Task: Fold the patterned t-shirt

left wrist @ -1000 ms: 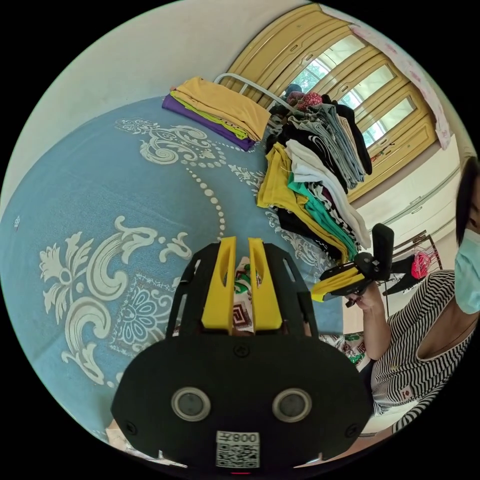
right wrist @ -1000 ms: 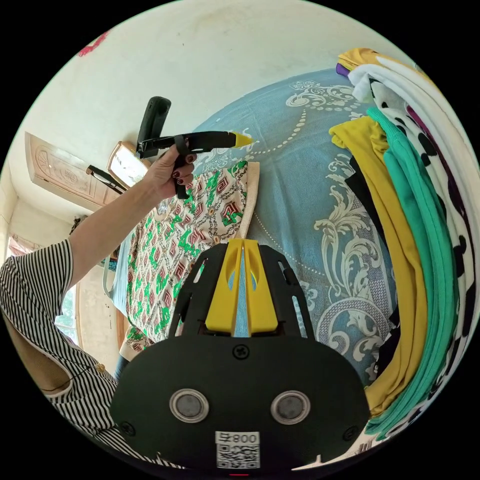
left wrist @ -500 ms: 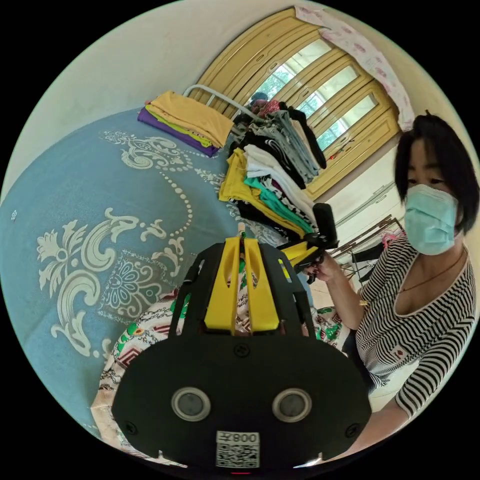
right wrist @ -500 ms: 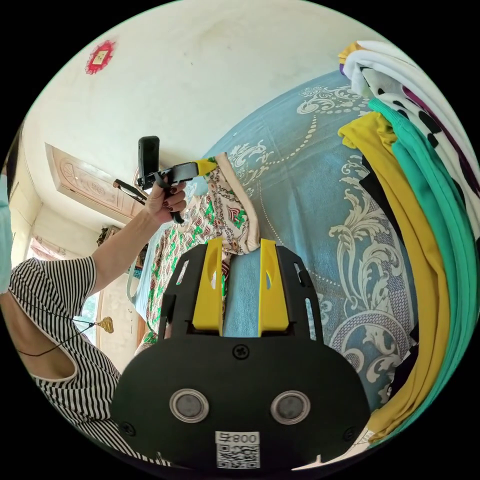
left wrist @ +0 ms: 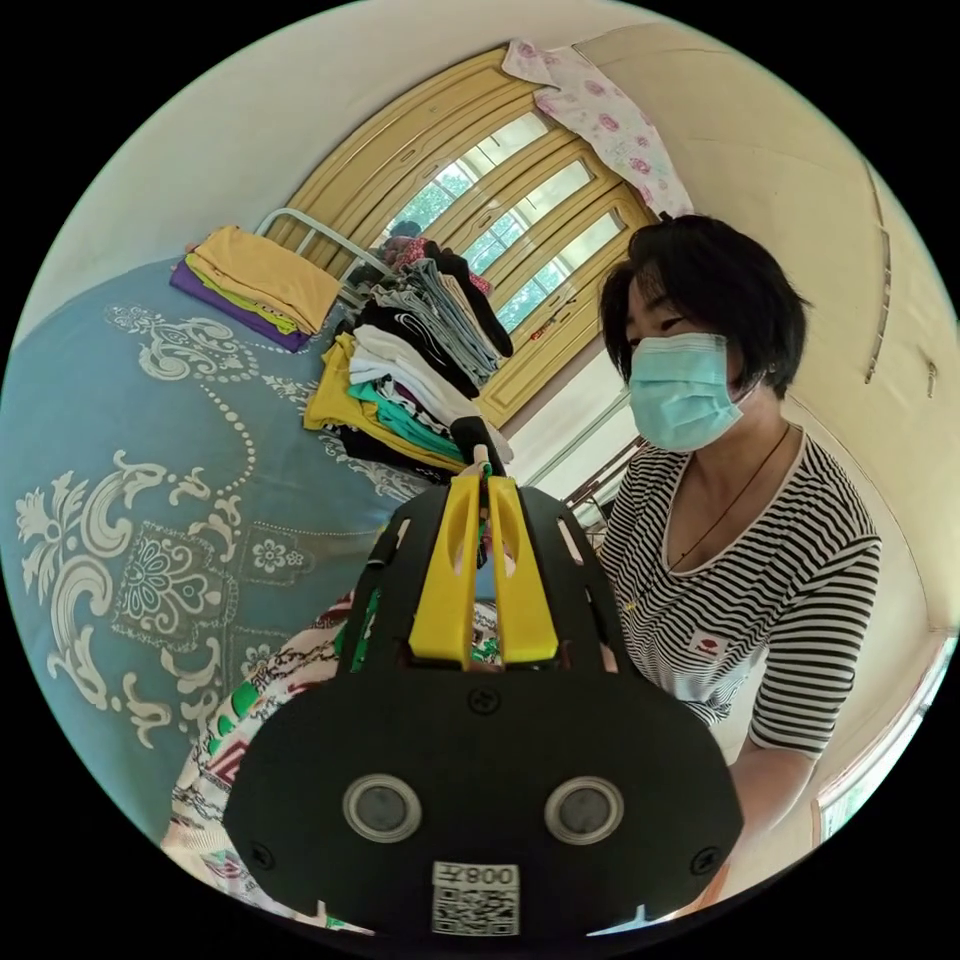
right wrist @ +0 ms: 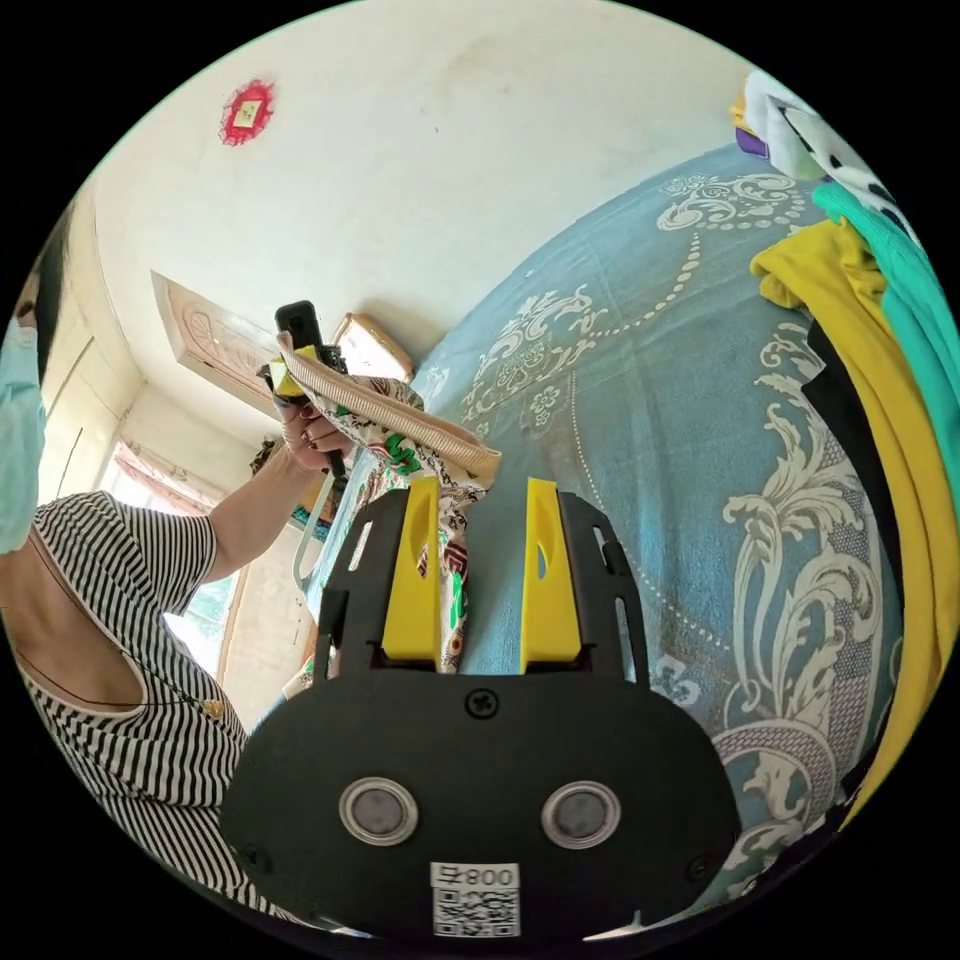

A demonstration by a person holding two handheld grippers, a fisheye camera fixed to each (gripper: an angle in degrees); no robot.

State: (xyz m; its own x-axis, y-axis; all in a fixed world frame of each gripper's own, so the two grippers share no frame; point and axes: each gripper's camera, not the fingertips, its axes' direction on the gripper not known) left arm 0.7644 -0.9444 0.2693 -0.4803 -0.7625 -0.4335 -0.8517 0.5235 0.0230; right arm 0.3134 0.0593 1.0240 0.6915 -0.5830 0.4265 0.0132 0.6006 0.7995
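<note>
The patterned t-shirt (left wrist: 250, 715), cream with green and red motifs, hangs up from the blue bedspread (left wrist: 150, 480). My left gripper (left wrist: 484, 482) is shut on its edge, with cloth pinched between the yellow jaws. In the right gripper view, a hand holds the left gripper (right wrist: 290, 372) up high, and the shirt's beige ribbed band (right wrist: 400, 415) runs from it down to my right gripper (right wrist: 483, 487). The right gripper's jaws stand wide open. The patterned t-shirt (right wrist: 450, 560) drapes against the left-hand jaw and is not pinched.
A tall pile of mixed clothes (left wrist: 410, 375) lies on the bed, with a folded yellow and purple stack (left wrist: 255, 285) behind it. The yellow and teal garments (right wrist: 890, 330) of the pile lie close on the right. A person in a striped top (left wrist: 760, 600) stands beside the bed.
The right gripper, shut on the beige band a second ago, has opened. The left gripper has lifted the shirt's edge up off the bed and both cameras have swung towards the person.
</note>
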